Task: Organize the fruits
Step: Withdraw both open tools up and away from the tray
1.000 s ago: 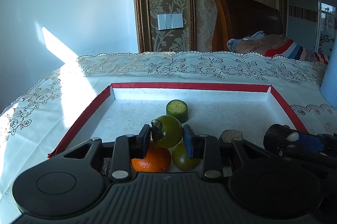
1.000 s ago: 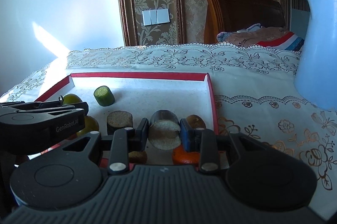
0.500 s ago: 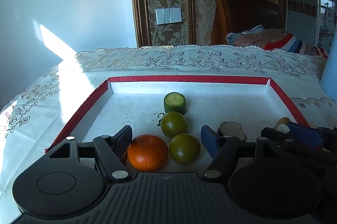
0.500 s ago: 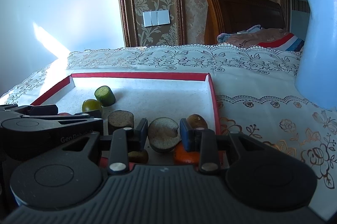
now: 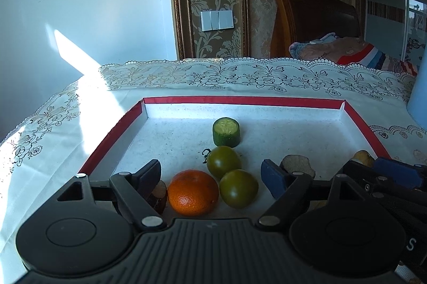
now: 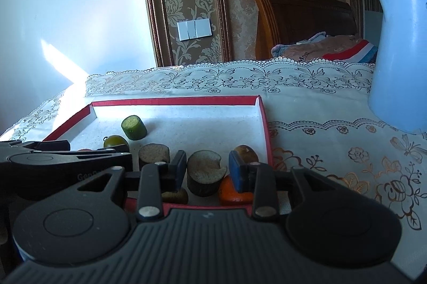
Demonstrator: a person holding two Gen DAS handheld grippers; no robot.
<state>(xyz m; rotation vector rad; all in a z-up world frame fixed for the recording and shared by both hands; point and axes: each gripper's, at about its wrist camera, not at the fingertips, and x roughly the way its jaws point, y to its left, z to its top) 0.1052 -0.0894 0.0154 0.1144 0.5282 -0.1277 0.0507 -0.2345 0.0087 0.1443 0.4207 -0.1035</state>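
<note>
A red-rimmed white tray holds the fruit. My left gripper hangs low over its near end, jaws opening wide, gripping nothing. Between and just past its fingers lie an orange and two green tomatoes, with a cucumber chunk beyond. My right gripper has its jaws opening around a brown cut piece that stands on the tray floor, the pads just off it. A second orange lies below its right finger.
Another brown cut piece and a brownish fruit sit near the tray's right wall. A pale blue kettle stands on the lace tablecloth to the right. A wooden headboard and a wall are behind the table.
The left gripper opened wide and let go of a green tomato, which now rests beside the other tomato and the orange. The right gripper set the brown piece down and loosened.
</note>
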